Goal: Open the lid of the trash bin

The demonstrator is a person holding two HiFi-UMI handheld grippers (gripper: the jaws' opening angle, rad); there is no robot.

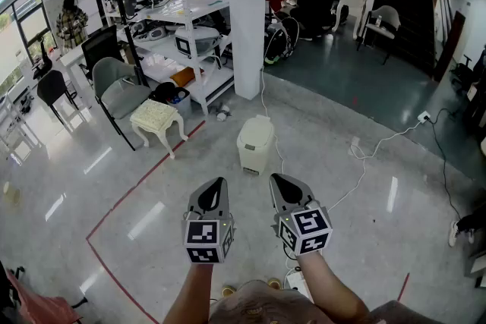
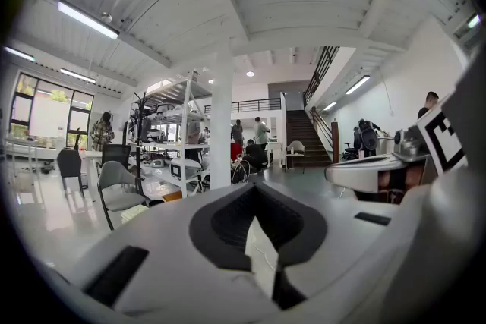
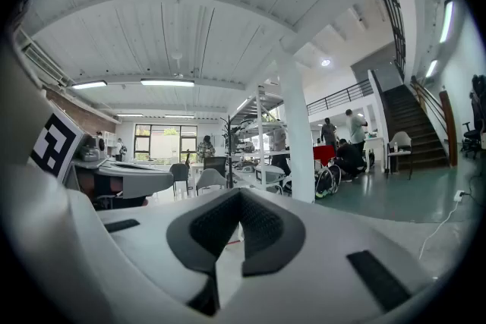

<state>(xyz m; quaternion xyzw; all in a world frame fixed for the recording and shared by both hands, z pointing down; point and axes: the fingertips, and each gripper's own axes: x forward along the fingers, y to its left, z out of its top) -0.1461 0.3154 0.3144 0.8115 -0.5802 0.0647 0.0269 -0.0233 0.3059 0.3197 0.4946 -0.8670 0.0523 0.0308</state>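
Observation:
A cream trash bin (image 1: 256,142) stands on the pale floor ahead of me, near the foot of a white pillar, and its lid is down. My left gripper (image 1: 217,184) and right gripper (image 1: 279,180) are held side by side in the air, short of the bin and apart from it. Both point towards it. Each pair of jaws stands together with nothing between them. The left gripper (image 2: 256,197) fills the lower half of its own view, as the right gripper (image 3: 238,201) does in its view. The bin cannot be made out in either gripper view.
The white pillar (image 1: 247,11) rises just behind the bin, with a shelving rack (image 1: 182,19) to its left. A cream stool (image 1: 157,117) and a grey chair (image 1: 118,87) stand left of the bin. White cables (image 1: 364,152) trail right. Red tape (image 1: 129,193) marks the floor. People are far behind.

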